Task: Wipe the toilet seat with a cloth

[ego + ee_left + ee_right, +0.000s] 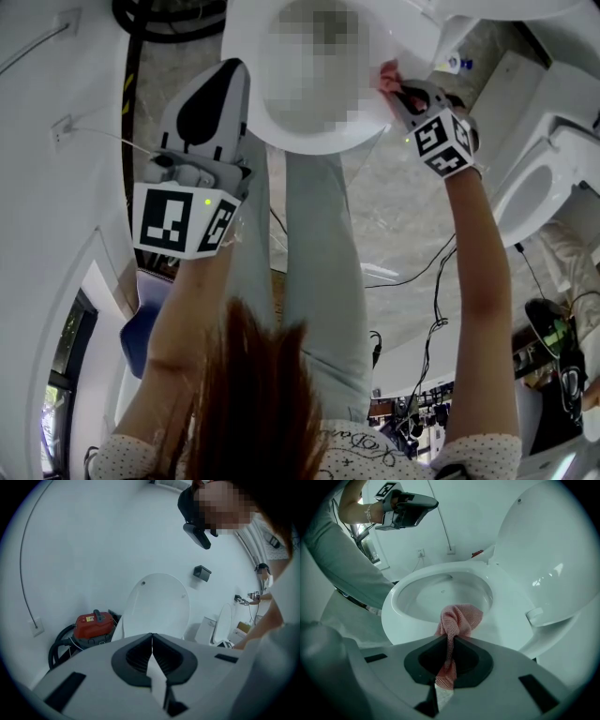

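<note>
Two toilets are in view: the near toilet (pixel 309 141) and a second toilet (pixel 561 142). There is one pink cloth (pixel 460 619) and one red vacuum cleaner (pixel 93 625). Two grippers show, the left gripper (pixel 227 80) and the right gripper (pixel 401 94).

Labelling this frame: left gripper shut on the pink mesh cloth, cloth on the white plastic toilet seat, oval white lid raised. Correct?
Wrong gripper: the right gripper is shut on the pink mesh cloth, as the right gripper view shows; the left gripper is shut and empty. The cloth does lie on the white plastic toilet seat, with the oval white lid raised.
</note>
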Demonstrator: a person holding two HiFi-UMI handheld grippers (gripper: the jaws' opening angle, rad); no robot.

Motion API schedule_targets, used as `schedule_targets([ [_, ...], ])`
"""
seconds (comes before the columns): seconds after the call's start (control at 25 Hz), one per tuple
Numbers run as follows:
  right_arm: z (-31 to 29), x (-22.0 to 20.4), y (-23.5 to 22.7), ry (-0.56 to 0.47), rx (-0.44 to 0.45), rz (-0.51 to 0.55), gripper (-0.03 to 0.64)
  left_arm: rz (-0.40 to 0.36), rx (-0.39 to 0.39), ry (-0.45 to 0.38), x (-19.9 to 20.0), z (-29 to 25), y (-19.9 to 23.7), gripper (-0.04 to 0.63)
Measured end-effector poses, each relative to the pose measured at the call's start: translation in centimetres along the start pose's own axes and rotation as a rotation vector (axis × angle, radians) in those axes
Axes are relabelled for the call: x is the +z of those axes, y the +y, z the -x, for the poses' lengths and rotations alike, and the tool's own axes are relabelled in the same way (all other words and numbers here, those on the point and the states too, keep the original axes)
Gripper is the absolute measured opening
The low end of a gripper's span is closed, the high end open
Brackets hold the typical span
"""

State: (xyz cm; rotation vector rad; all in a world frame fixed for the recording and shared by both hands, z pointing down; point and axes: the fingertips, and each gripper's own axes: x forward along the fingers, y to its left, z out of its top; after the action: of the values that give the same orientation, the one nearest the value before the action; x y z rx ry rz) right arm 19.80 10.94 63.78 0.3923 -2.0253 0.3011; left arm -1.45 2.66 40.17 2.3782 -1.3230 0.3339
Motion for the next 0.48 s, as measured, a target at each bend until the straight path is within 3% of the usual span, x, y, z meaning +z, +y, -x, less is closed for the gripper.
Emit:
schedule_targets([
  [0.48,-0.4,0.1,1.0,0.029,-0.024,-0.047,0.032,0.004,-0.003,-0.006,0.8,1.4,0.5,0.005],
])
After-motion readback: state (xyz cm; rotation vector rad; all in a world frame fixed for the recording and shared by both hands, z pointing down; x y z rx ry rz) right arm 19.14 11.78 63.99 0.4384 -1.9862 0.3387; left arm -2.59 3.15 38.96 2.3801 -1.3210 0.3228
